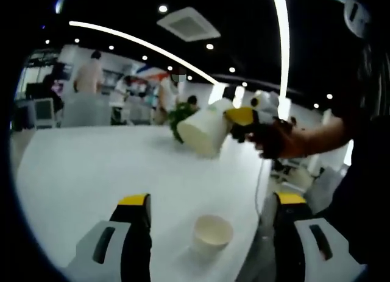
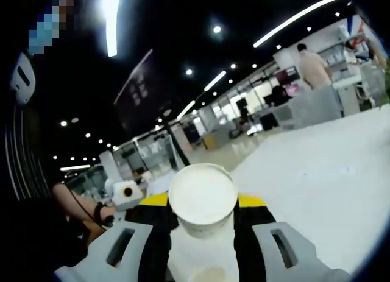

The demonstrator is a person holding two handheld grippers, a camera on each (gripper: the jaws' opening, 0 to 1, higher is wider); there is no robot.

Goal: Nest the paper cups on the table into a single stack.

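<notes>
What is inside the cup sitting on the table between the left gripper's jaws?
The paper cup on the white table stands upright, mouth open; its visible upper interior looks empty. Its bottom is hidden by the rim. The right gripper holds another cup above the table.

The left claw (image 1: 210, 224) stands open, jaws rising from six o'clock. The right claw (image 2: 202, 218) is clamped, seen held by a hand (image 1: 271, 141) at two o'clock.
</notes>
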